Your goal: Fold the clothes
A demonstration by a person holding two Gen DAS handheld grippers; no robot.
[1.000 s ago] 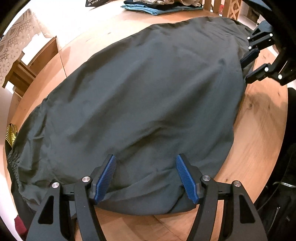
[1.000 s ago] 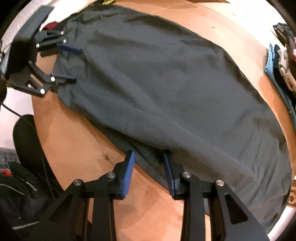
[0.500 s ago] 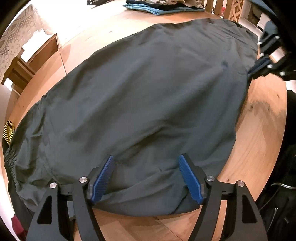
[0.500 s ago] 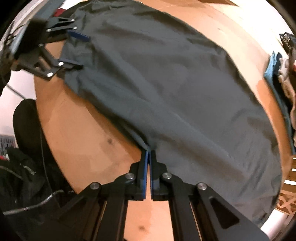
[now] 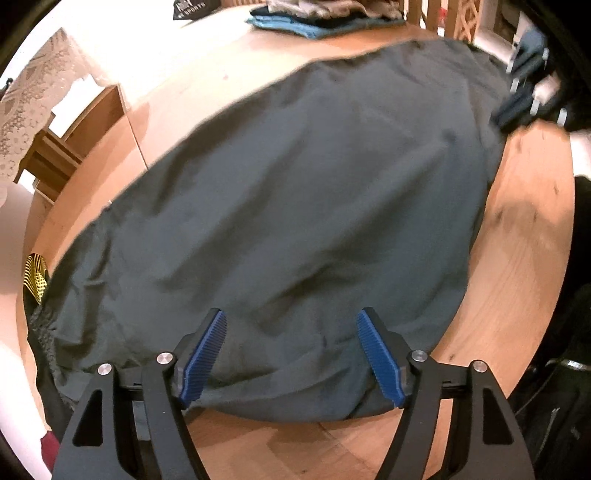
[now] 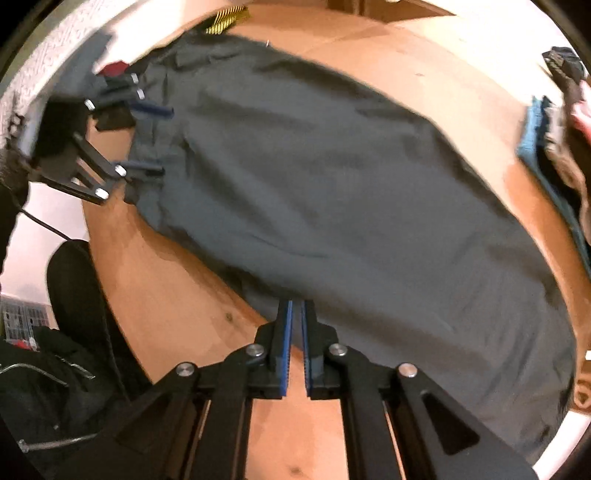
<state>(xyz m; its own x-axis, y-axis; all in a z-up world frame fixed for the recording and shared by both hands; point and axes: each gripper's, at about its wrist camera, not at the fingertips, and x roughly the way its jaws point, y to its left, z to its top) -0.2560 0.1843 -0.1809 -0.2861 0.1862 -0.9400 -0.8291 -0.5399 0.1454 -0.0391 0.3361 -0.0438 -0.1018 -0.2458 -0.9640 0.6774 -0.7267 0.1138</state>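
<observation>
The dark grey-green woven garment [image 5: 295, 206] lies spread flat across the round wooden table [image 5: 524, 236], filling the centre of both views; its left end runs off the table edge and is cut off. The left gripper [image 5: 291, 354], with ribbed blue pads, stands wide apart over the near hem, holding nothing. The right gripper [image 6: 296, 332] is nearly closed at the cloth's edge; it appears to pinch the hem, though motion blur hides the contact. A stack of folded clothes [image 5: 325, 18] sits upper centre, partly cropped.
</observation>
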